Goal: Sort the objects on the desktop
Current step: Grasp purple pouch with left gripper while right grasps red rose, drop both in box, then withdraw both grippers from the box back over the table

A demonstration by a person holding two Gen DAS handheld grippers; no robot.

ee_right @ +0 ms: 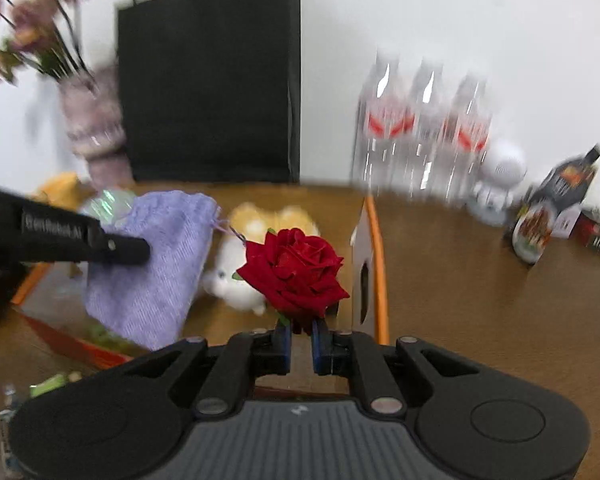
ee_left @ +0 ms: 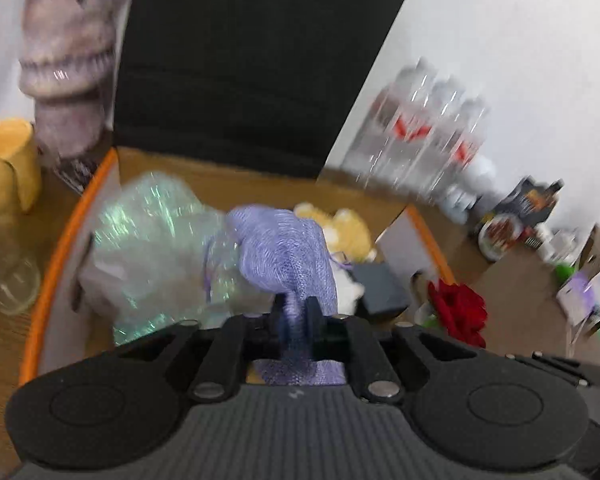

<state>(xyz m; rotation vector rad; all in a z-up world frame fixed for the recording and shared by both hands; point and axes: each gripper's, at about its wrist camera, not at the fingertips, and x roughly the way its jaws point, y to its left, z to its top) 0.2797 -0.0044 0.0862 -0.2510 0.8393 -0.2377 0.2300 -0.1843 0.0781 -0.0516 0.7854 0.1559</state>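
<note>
My left gripper [ee_left: 296, 312] is shut on a lilac mesh pouch [ee_left: 288, 256] and holds it over an open cardboard box [ee_left: 428, 232] with an orange rim. The pouch also shows in the right wrist view [ee_right: 152, 264], with the left gripper's finger [ee_right: 116, 246] on it. My right gripper [ee_right: 300, 328] is shut on the stem of a red rose [ee_right: 296, 268], held above the box's right side. The rose also shows in the left wrist view [ee_left: 460, 310]. In the box lie an iridescent bag [ee_left: 156, 240], a plush toy [ee_right: 244, 248] and a dark small box [ee_left: 380, 288].
A black bag [ee_right: 212, 80] stands behind the box. A vase with dried flowers [ee_right: 92, 120] is at the back left, with a yellow cup [ee_left: 8, 160] and a glass [ee_left: 4, 272]. Three water bottles [ee_right: 420, 128], a white figure [ee_right: 500, 176] and small packages [ee_right: 548, 208] stand right.
</note>
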